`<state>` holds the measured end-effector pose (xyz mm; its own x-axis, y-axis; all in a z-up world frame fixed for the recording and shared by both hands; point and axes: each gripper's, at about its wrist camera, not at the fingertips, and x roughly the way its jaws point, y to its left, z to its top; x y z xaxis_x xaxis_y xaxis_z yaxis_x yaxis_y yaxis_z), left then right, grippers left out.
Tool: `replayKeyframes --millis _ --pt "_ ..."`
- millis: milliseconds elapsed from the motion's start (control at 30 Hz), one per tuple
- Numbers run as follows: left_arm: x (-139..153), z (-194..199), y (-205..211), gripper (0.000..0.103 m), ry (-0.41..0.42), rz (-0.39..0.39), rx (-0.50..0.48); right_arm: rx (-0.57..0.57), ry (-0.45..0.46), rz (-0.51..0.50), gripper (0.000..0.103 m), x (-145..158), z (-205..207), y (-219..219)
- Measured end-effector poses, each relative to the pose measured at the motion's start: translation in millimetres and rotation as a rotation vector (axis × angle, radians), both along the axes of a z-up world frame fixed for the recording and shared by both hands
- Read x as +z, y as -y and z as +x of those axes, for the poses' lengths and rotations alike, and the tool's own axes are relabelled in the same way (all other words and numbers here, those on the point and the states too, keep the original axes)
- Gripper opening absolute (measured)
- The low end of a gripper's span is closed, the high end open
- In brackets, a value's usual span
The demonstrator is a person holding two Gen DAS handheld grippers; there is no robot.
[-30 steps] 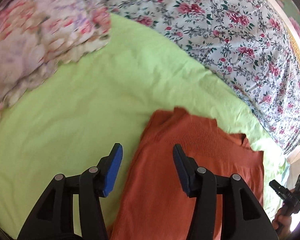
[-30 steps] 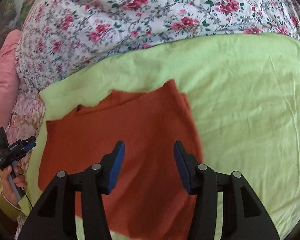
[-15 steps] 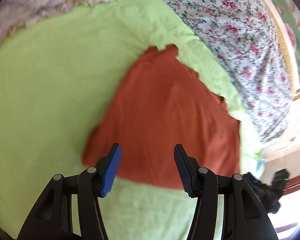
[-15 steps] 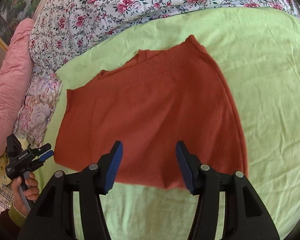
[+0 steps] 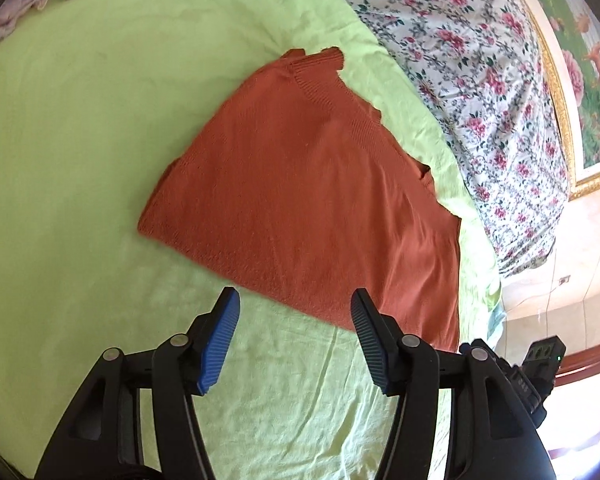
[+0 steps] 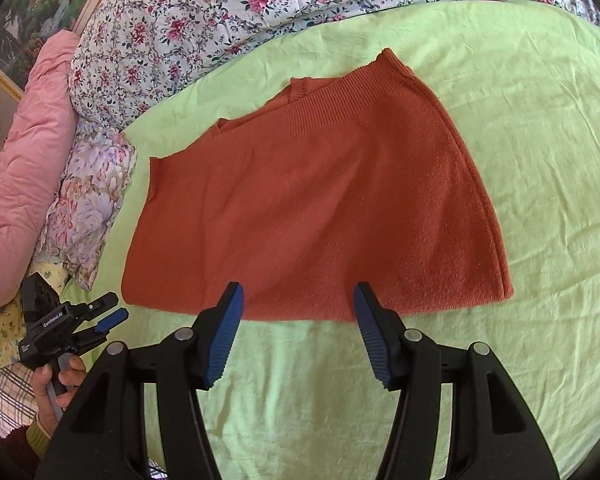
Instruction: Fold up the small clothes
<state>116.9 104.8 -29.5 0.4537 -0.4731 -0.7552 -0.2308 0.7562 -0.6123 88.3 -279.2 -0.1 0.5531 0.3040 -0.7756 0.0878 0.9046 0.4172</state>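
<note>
Rust-orange knit sweater (image 6: 312, 208) lies flat on light green sheet (image 6: 520, 120), folded into rough trapezoid. Ribbed band (image 6: 332, 108) runs along far edge; far edge stepped, uneven, small corners sticking out. Near edge straighter, slightly wavy. In right wrist view, right side curved, doubled edge showing at near right corner. Few soft creases across surface. In left wrist view, same sweater (image 5: 312, 196) sits angled, ribbed corner pointing away toward flowered bedding (image 5: 480, 80).
</note>
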Motion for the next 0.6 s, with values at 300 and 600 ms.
replayKeyframes --millis 300,600 --pt "-34 6 -12 0.068 -0.076 -0.042 0.159 0.049 0.001 -0.003 0.06 9 -6 -8" --pt "-49 38 -26 0.068 -0.033 -0.015 0.305 0.074 -0.015 0.014 0.06 2 9 0"
